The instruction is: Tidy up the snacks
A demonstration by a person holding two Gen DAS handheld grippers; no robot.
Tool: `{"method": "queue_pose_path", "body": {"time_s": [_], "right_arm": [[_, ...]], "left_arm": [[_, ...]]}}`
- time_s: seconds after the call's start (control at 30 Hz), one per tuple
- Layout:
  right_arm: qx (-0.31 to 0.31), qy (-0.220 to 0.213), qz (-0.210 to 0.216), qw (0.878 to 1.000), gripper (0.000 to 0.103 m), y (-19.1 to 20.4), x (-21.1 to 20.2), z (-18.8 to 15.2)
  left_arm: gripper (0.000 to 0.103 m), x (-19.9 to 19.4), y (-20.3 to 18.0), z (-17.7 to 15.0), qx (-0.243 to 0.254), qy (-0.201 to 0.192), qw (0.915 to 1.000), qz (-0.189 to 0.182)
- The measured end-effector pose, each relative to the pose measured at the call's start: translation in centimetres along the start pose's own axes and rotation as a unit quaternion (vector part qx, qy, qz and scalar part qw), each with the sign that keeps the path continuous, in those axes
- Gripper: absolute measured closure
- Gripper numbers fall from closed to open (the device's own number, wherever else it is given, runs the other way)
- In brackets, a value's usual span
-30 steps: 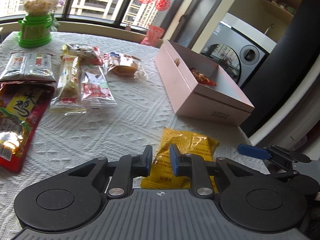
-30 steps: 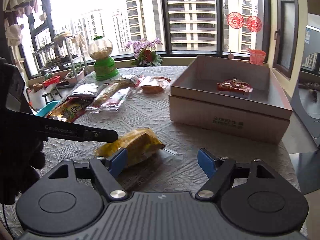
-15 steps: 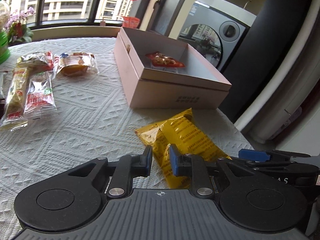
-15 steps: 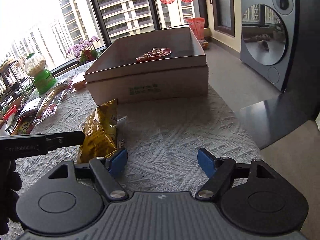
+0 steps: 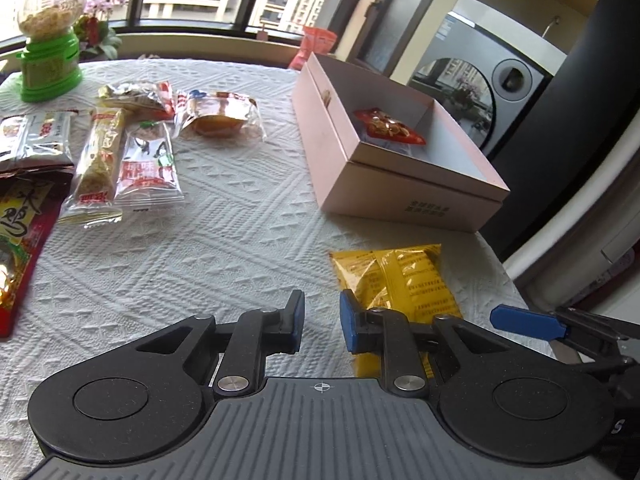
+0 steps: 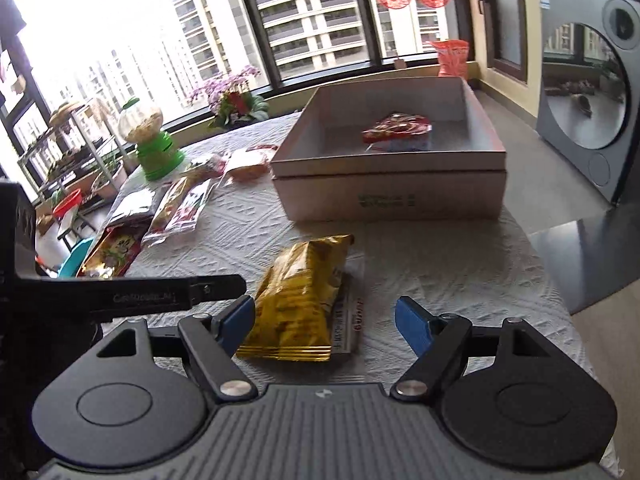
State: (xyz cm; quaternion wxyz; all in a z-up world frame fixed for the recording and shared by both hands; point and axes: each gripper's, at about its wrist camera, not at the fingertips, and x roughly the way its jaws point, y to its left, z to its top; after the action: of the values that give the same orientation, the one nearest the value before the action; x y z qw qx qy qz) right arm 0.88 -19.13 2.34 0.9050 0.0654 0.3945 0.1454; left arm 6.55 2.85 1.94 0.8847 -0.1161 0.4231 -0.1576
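Note:
A yellow snack packet [image 5: 400, 280] lies flat on the white tablecloth, near the table's front right corner; it also shows in the right wrist view [image 6: 304, 300]. My left gripper [image 5: 320, 322] hovers just left of it, jaws a narrow gap apart and empty. My right gripper [image 6: 324, 320] is wide open with the packet lying between and ahead of its fingers, not held. An open pink box [image 5: 340, 152] holds one red snack packet [image 5: 390, 128]; the box also shows in the right wrist view [image 6: 392, 196]. Several more snack packets [image 5: 146, 164] lie at the left.
A green candy dispenser [image 5: 50, 40] stands at the far left by the window. A large red packet [image 5: 20, 232] lies at the left edge. The table edge [image 6: 560, 288] drops off right of the yellow packet. A washing machine [image 6: 592, 92] stands beyond.
The left gripper has swung back left, so the yellow packet now lies to its right instead of straight ahead. The right gripper has turned left toward the packet. The packet stays on the cloth.

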Motion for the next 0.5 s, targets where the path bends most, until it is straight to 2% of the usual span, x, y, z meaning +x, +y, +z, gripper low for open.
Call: {"method": "queue_pose_path", "body": {"time_s": [0.1,0.17,0.27,0.4,0.5], "right_arm": [[-0.020,0.018,-0.025,0.999,0.025,0.5,1.2,-0.6],[-0.025,0.029,-0.063,0.997,0.025,0.0,1.8,-1.1],[-0.010,0.033,-0.077,0.996,0.025,-1.3,1.6,-1.7],[0.002,0.032,-0.084,0.996,0.025,-2.7,1.1,-2.4],[-0.007,0.031,-0.094,0.995,0.025,-2.7,0.7,-3.1]], "left_arm": [[0.080,0.5,-0.5,-0.2,0.006,0.014,0.9997,0.018],[0.080,0.6,-1.2,-0.4,0.021,0.014,0.9993,0.026],[0.080,0.9,-2.8,-0.9,0.051,0.019,0.9981,0.030],[0.077,1.1,-5.2,-2.1,0.140,0.012,0.9880,0.063],[0.076,0.8,-5.9,-3.0,0.176,0.006,0.9814,0.075]]}}
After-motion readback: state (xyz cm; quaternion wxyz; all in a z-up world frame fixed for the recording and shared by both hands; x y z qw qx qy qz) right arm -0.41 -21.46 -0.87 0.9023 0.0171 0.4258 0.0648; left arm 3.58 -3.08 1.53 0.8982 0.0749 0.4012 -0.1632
